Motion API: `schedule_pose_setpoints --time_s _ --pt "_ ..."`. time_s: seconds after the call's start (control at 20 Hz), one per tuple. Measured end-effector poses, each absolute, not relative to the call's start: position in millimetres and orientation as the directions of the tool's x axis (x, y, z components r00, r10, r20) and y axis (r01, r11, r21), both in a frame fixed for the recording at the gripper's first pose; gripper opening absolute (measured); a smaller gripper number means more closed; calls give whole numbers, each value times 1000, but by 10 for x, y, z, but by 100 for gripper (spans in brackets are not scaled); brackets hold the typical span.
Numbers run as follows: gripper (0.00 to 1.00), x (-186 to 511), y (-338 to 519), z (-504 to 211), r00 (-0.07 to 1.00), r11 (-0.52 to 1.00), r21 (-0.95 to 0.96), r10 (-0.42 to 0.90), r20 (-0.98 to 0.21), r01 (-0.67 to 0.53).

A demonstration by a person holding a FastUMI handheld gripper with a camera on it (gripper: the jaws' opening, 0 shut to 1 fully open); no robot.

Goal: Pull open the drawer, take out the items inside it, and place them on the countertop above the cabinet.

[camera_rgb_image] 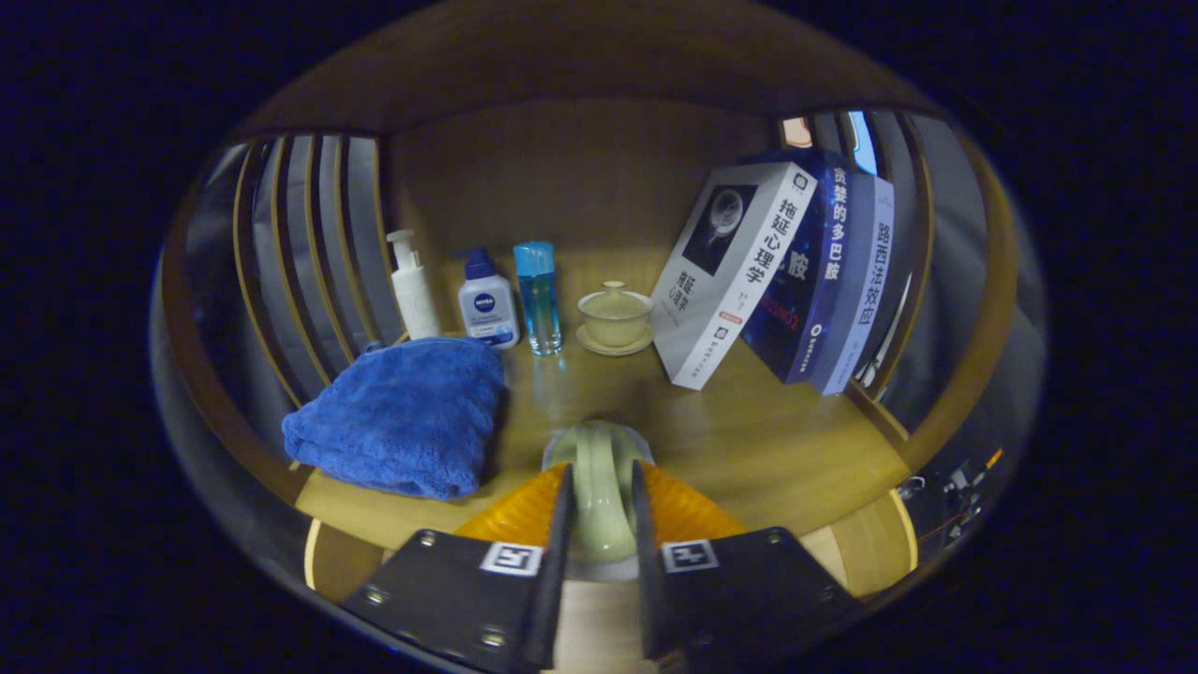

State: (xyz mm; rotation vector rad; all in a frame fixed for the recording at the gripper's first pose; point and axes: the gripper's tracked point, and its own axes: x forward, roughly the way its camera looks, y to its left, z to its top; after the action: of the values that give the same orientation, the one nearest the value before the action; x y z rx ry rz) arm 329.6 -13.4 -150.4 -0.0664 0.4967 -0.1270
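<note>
My gripper [599, 482] is shut on a pale green ceramic piece [597, 468], held edge-on between both fingers just above the wooden countertop [749, 440]. Beyond the fingers, near the back wall, a pale green lidded tea bowl on its saucer [615, 318] stands upright. The drawer itself lies below my field of sight.
A folded blue towel [402, 417] lies left of the fingers. Behind it stand a white pump bottle [413, 285], a white bottle with a blue cap [487, 301] and a clear blue bottle [538, 298]. Three books [777, 276] lean at the right. Slatted wooden sides [309, 253] flank the shelf.
</note>
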Motion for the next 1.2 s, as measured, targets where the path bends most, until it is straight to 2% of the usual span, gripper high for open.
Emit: schedule_pose_setpoints --time_s 0.2,0.3,0.75,1.2 --pt "81 3176 -44 -1317 892 989 -114 -136 -431 96" --pt "97 3079 -15 -1189 903 987 -125 -140 -405 96" --pt "97 2495 185 -826 948 981 -160 -152 -281 109" --pt "97 1797 290 -824 960 975 -174 -173 -221 136"
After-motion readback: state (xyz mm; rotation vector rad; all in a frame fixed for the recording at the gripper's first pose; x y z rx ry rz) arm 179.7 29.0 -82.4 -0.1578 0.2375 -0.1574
